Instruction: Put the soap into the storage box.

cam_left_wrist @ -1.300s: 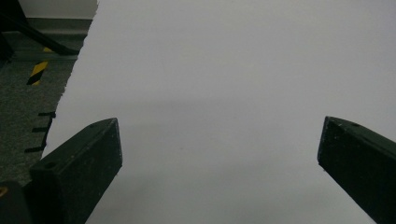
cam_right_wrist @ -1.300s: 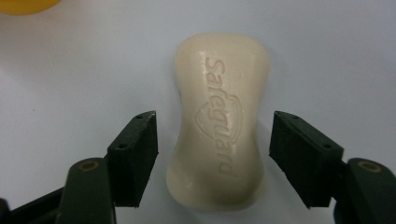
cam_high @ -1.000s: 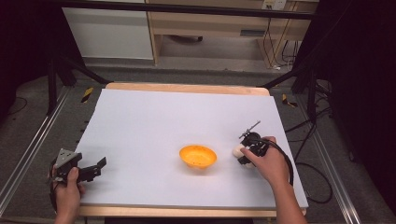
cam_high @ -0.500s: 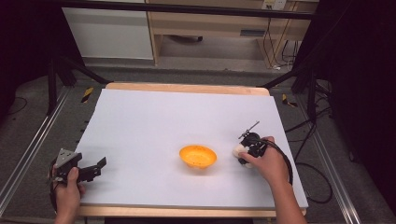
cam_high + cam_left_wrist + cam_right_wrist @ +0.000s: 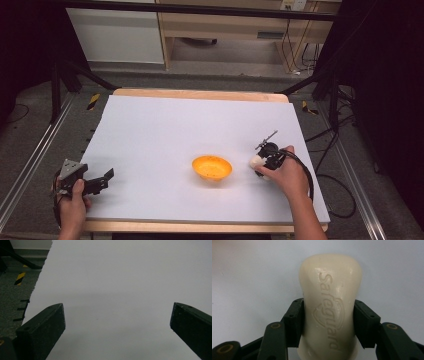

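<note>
Since the earlier pictures almost nothing has shifted on the table; the one change is at the right gripper, whose jaws have just been closing and now press on both sides of a cream bar of soap stamped with a brand word. In the high view that right gripper sits at about 3 o'clock from the middle of the white sheet, with the pale soap sticking out toward the centre and the right hand wrapped around the body behind it. The soap lies low on the sheet, pinched at its waist, its far end free.

There is one bar of soap, one orange bowl, two grippers and two hands. The bowl stands just beside the soap, toward 9 o'clock from it, with a narrow strip of sheet between them; it looks empty.

The left gripper rests at about 8 o'clock near the sheet's corner, held by the left hand, well apart from the bowl. In the left gripper view its jaws stand spread wide with only bare sheet between them.

Around the table are grey floor, a metal rail on each side, black stand legs, cables at 3 o'clock, and a wooden cabinet at 12 o'clock. Nothing lies between soap and bowl.
</note>
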Tool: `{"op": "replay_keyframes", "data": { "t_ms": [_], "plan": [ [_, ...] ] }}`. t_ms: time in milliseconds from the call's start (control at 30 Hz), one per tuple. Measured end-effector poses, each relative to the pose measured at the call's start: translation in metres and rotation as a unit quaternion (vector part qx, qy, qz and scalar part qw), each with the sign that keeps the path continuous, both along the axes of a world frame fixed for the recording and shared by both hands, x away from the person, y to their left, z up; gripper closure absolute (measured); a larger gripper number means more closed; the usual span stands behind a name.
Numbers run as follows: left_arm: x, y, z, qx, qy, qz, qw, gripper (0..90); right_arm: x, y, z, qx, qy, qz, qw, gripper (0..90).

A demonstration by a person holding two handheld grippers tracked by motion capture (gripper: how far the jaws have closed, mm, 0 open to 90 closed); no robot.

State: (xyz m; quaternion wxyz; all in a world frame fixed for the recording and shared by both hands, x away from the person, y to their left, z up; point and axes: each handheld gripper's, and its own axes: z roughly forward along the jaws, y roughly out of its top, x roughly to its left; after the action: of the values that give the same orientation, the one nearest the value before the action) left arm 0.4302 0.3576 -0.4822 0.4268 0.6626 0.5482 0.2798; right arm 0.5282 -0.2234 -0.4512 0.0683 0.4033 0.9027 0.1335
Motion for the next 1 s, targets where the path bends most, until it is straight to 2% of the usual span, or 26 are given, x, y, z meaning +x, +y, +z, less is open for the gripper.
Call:
{"op": "replay_keyframes", "data": {
  "t_ms": [167, 300, 467, 600, 633, 867, 1000],
  "plan": [
    [0.0, 0.0, 0.0, -0.002, -0.001, 0.0, 1.0, 0.0, -0.001, 0.0, 0.0, 0.006, 0.0, -0.001, 1.0, 48.7],
    [0.0, 0.0, 0.0, -0.001, 0.0, -0.001, 1.0, 0.0, -0.001, -0.002, 0.001, 0.008, -0.006, 0.018, 0.9998, 49.4],
    [0.0, 0.0, 0.0, -0.001, 0.0, -0.001, 1.0, 0.0, -0.003, -0.002, 0.004, 0.006, -0.014, 0.025, 0.9996, 49.7],
    [0.0, 0.0, 0.0, -0.001, 0.0, -0.001, 1.0, 0.0, -0.005, -0.002, 0.015, 0.013, -0.028, 0.035, 0.9989, 49.8],
    [0.0, 0.0, 0.0, -0.001, -0.001, -0.001, 1.0, 0.0, -0.006, -0.001, 0.022, 0.012, -0.037, 0.042, 0.9983, 49.8],
    [0.0, 0.0, 0.0, -0.002, 0.0, -0.001, 1.0, 0.0, -0.008, 0.004, 0.036, 0.025, -0.048, 0.06, 0.9967, 49.8],
    [0.0, 0.0, 0.0, 0.0, 0.0, 0.0, 1.0, 0.0, -0.01, 0.013, 0.049, 0.024, -0.058, 0.085, 0.9944, 49.8]
  ]
}}
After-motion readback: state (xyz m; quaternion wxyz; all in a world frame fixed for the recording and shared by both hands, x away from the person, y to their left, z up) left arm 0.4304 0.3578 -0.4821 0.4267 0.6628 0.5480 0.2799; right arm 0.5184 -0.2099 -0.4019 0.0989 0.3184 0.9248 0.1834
